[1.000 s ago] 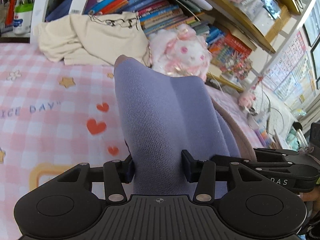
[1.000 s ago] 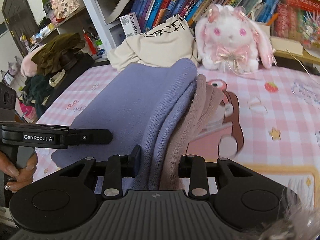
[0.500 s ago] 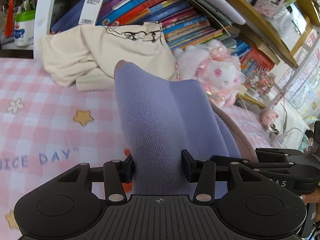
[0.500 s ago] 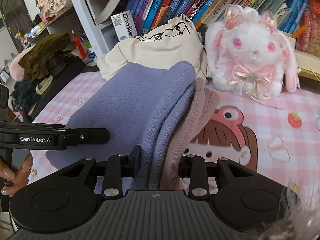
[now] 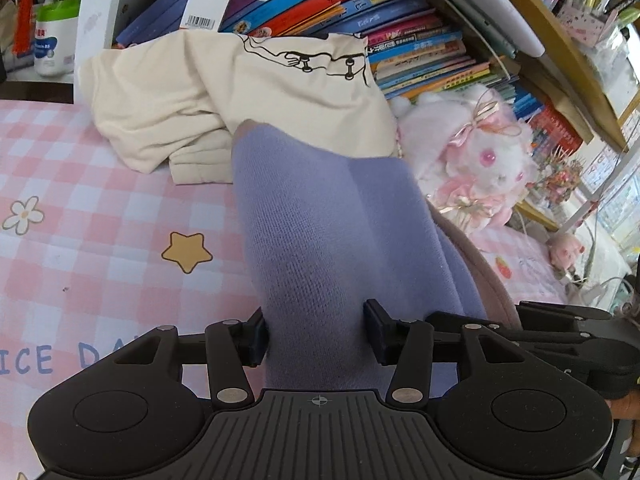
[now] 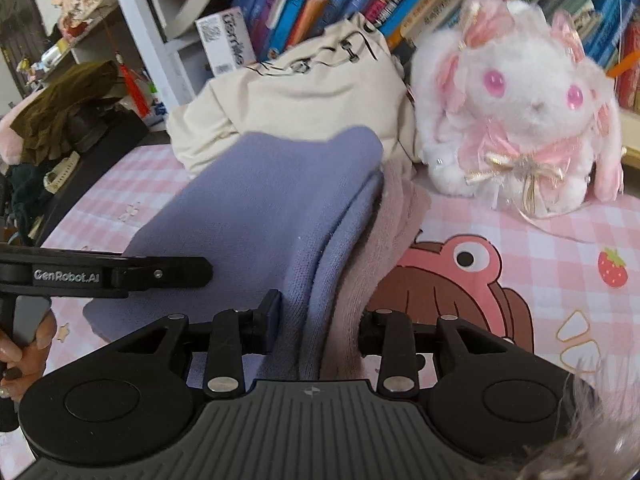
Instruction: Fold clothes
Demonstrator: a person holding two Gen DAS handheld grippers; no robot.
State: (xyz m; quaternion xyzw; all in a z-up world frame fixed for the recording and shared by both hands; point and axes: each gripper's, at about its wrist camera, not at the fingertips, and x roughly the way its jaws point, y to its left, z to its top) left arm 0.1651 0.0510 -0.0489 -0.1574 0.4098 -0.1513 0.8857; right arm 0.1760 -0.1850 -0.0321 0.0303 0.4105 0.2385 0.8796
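**Both grippers clamped on the sweater, held up over the cloth**

The left gripper (image 5: 316, 336) had its jaws closed on the folded purple sweater (image 5: 332, 232), and the right gripper (image 6: 316, 322) pinched the same bundle at its layered edge, pink lining showing. The sweater rose between them, above the pink checked cloth (image 5: 100, 220). Open cloth lay left of it. Beyond sat a cream garment (image 5: 248, 92), close behind the sweater's far end, with a plush rabbit (image 6: 516, 128) beside it. Farthest back, the shelf (image 5: 532, 28) held a row of books (image 5: 360, 12).

Bookshelf (image 5: 360, 20) w/ books, pink checked tabletop (image 5: 80, 240)
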